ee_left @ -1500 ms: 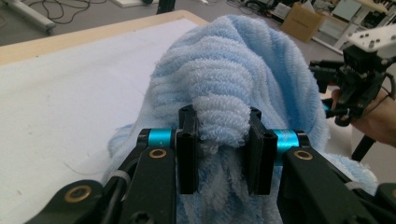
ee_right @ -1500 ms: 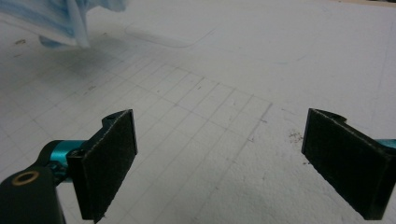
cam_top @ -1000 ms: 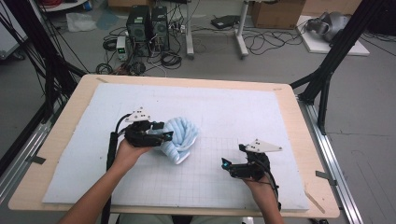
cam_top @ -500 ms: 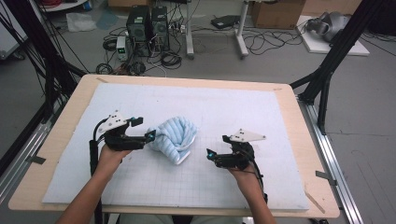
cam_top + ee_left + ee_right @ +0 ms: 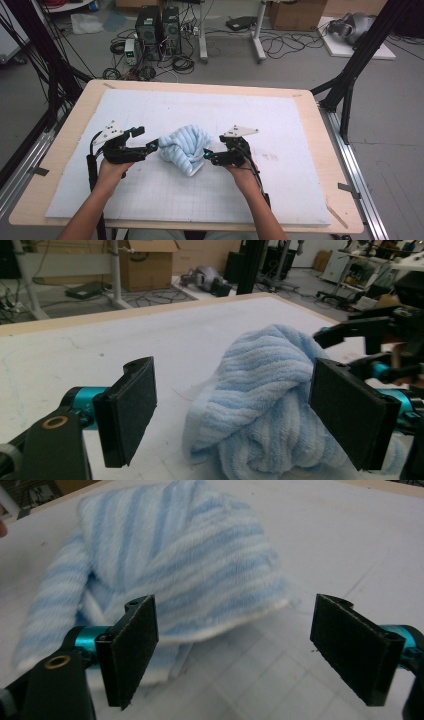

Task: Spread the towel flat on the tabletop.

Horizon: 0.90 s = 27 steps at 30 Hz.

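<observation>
A: How many things are on the table?

B: One cloth and two tongs. The cloth is a crumpled light-blue and white striped terry towel (image 5: 184,149), bunched into a soft, ribbed heap. It lies between the two tongs on a white gridded foam mat (image 5: 280,120), which covers a pale wooden tabletop (image 5: 65,130).

A: And the tongs themselves?

B: The left gripper (image 5: 151,145) is black with teal fittings and has two flat rectangular jaws faced in rough black padding. Its jaws stand wide and have just been opening; the left gripper view shows the towel ahead of them and toward the right-hand pad, with no pad pressing on it. The right gripper (image 5: 206,154) is built the same way. Its jaws have just been closing but are still apart; in the right gripper view the towel's white hem lies just beyond and between the pads, which grip nothing.

A: Are the tips touching the cloth?

B: From above, both tips sit just beside the heap, one at each flank. Whether they brush the pile I cannot tell.

A: Anything hard to make out?

B: The towel's underside and inner folds are hidden, so its true outline stays unclear. The right gripper view is blurred. Each gripper carries one grey three-cornered plate on top, and the person's forearms are cut off at the bottom edge.
</observation>
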Each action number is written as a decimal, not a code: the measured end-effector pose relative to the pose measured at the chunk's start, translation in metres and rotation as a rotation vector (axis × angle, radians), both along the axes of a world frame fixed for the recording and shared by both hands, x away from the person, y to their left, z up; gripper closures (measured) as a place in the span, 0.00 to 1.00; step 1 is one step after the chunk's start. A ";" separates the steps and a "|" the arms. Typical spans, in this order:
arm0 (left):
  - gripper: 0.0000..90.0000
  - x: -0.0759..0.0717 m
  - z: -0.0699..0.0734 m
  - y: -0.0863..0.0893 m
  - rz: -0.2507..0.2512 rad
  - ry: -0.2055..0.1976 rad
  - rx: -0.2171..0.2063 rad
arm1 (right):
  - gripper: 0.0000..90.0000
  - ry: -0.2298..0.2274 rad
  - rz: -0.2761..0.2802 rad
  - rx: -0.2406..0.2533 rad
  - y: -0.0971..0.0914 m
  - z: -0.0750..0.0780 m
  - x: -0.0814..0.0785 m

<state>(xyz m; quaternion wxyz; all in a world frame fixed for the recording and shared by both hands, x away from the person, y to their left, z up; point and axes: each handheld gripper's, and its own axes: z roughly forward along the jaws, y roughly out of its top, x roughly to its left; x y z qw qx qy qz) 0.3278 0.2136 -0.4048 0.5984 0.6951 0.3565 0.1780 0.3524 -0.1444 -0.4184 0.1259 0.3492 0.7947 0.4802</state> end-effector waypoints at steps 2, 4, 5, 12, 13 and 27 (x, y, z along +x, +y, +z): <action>0.22 0.001 -0.001 -0.001 -0.002 0.006 0.009 | 0.27 0.015 0.010 0.012 0.009 -0.002 0.010; 0.22 0.001 -0.002 -0.002 -0.003 0.011 0.011 | 0.29 0.044 0.015 -0.015 0.020 -0.005 0.021; 0.22 0.001 -0.003 -0.003 -0.006 0.014 0.022 | 0.32 0.056 0.026 -0.024 0.024 -0.006 0.026; 0.22 0.001 -0.007 -0.003 0.013 0.023 0.072 | 0.49 0.093 0.042 -0.048 0.028 -0.010 0.037; 0.22 0.001 -0.008 -0.003 0.016 0.023 0.074 | 0.55 0.100 0.051 -0.052 0.028 -0.010 0.037; 0.26 0.005 -0.016 -0.003 0.003 0.059 0.120 | 0.91 0.036 0.036 -0.085 0.022 -0.005 0.038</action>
